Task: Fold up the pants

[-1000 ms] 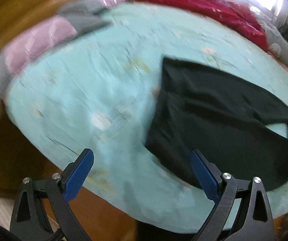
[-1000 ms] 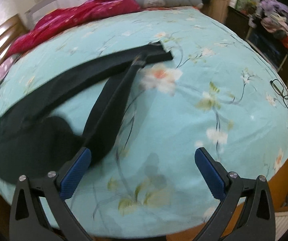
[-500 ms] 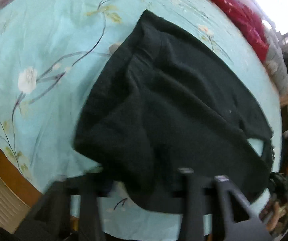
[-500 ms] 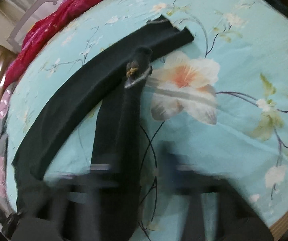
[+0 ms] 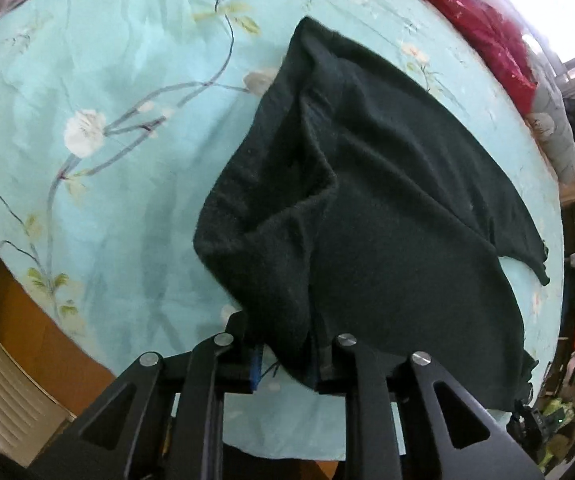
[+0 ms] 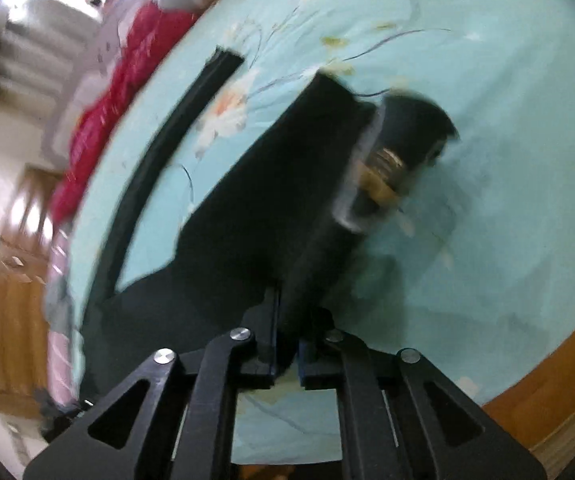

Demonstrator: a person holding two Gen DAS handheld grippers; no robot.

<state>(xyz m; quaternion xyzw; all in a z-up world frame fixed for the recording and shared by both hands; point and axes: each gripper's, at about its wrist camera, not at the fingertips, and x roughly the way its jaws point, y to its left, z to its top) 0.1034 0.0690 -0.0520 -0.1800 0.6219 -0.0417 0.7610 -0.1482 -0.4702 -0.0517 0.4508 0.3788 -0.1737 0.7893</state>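
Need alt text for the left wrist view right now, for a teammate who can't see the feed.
The left gripper is shut on a bunched fold of the black pants, lifting the near edge into a ridge. The rest of the pants spreads away to the right over a light blue floral bedsheet, with a red blanket at the far edge.

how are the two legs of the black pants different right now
The near pant leg is lifted, pinched in the shut right gripper, with a tag near its cuff; the far pant leg lies flat and free on the floral bedsheet. The near leg looks wider. Both are black.
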